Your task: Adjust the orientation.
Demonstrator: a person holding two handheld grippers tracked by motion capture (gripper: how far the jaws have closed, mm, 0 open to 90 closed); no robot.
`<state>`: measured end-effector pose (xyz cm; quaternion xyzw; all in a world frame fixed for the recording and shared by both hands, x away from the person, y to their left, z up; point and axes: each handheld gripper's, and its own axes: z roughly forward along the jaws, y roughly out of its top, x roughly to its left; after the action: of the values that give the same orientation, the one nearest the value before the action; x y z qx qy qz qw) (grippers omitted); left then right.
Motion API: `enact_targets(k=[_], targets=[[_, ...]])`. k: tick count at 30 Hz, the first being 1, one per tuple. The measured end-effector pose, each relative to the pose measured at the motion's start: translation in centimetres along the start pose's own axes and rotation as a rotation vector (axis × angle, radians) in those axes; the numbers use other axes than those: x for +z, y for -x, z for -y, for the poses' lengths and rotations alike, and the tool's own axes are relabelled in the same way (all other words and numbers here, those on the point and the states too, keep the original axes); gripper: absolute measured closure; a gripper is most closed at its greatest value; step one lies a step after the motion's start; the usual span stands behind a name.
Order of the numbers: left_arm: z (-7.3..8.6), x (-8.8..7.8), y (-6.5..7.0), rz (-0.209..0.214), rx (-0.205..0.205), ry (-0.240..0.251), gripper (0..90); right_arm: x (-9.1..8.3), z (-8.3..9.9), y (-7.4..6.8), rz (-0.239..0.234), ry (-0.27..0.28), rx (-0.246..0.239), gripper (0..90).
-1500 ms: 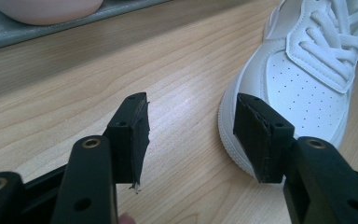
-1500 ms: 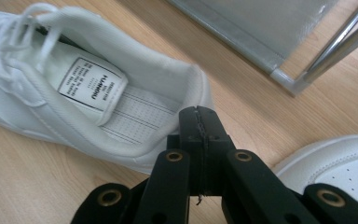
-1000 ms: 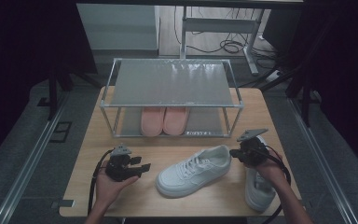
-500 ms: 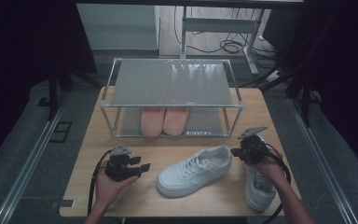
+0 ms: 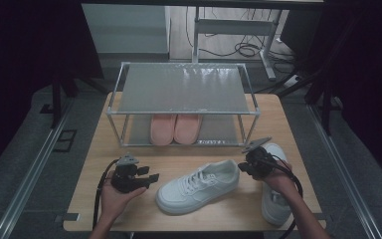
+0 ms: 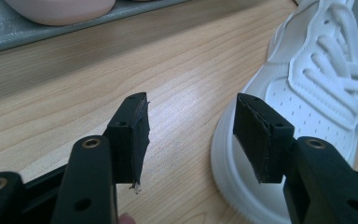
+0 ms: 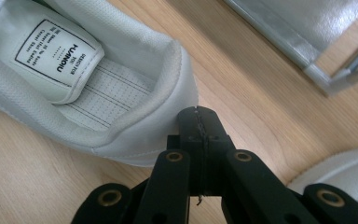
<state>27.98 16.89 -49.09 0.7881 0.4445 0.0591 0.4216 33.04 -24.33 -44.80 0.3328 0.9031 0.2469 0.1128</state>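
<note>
White sneaker (image 5: 199, 185) lies mid-table before the shoe rack (image 5: 181, 89); the right gripper (image 5: 246, 168), jaws closed on nothing, presses against its heel. The left gripper (image 5: 146, 178) waits open by the toe. Likely next: sliding the shoe straight.

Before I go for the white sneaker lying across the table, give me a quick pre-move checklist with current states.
1. Left gripper open, nothing between the pads: ok.
2. Right gripper open for a grasp: not ok; jaws shut together, empty, tips at the heel of the white sneaker.
3. Sneaker upright on its sole, toe near the left gripper: ok.
4. Second white sneaker out of the way: cannot tell; it lies under the right hand.
5. Top of the shoe rack bare: ok.
6. Lower shelf has room: cannot tell; pink shoes sit in its middle.
</note>
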Motion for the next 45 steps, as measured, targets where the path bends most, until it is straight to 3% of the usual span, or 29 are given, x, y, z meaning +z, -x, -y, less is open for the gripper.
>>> enact_targets(k=[4, 9, 24, 33, 45], targets=[[0.0, -0.2, -0.2, -0.001, -0.002, 0.007, 45.6, -0.2, -0.4, 0.4, -0.023, 0.028, 0.02, 90.0], [0.0, -0.2, -0.2, -0.002, -0.001, 0.002, 45.6, -0.2, -1.9, 0.9, -0.012, 0.055, 0.037, 90.0], [0.0, -0.1, -0.2, 0.0, 0.0, 0.001, 45.6, 1.8, -4.0, 1.1, -0.024, 0.058, 0.043, 89.5], [0.0, -0.2, -0.2, 0.001, 0.0, 0.001, 45.6, 1.7, -3.6, 0.7, -0.021, 0.038, 0.013, 90.0], [0.0, -0.1, -0.1, -0.001, 0.002, -0.005, 45.6, 0.0, -1.0, -0.1, -0.023, 0.035, -0.014, 90.0]])
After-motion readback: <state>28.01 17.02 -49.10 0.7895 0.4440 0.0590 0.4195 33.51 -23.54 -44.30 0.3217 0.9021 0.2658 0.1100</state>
